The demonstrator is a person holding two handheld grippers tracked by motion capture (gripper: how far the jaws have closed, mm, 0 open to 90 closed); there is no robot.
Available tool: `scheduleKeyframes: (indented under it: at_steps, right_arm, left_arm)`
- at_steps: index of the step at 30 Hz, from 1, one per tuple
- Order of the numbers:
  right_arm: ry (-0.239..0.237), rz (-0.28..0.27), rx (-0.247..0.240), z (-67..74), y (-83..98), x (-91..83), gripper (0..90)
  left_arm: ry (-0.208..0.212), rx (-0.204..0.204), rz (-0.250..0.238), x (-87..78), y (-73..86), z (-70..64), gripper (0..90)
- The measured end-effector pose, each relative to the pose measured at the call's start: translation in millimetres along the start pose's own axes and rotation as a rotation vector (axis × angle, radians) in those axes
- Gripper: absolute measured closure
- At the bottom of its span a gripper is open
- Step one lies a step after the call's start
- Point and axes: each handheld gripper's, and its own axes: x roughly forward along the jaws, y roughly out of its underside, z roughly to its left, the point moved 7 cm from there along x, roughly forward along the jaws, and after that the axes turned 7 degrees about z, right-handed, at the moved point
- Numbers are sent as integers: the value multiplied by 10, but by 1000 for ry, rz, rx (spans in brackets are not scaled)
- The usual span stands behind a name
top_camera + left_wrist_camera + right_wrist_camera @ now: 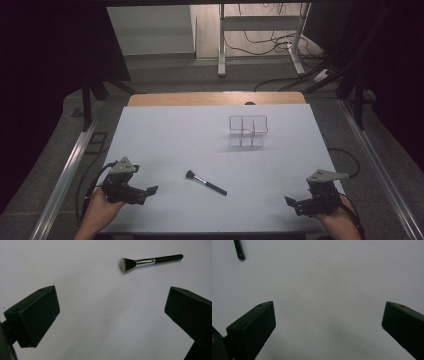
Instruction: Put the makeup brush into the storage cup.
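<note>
Centrally, makeup brush [205,182] on table [170,135] — both tongs [151,190] [290,201] agape, well apart

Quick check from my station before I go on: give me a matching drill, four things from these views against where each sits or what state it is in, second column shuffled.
Things:
1. makeup brush
2. clear acrylic organizer
3. left gripper
4. right gripper

Places or states:
A. at the near right corner of the white table, open, holding nothing
B. lying flat near the table's middle, bristles toward the left
C. standing farther back, right of centre
D. at the near left, open, pointing toward the brush

Pairs: 1-B, 2-C, 3-D, 4-A
</note>
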Motion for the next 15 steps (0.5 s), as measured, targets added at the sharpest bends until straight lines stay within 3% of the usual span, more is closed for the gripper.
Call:
scheduleKeyframes:
  at_steps: [15]
  right_arm:
    - [12, -3, 8, -20, -1, -11, 0]
  left_arm:
    - [2, 65, 27, 136, -177, -68, 0]
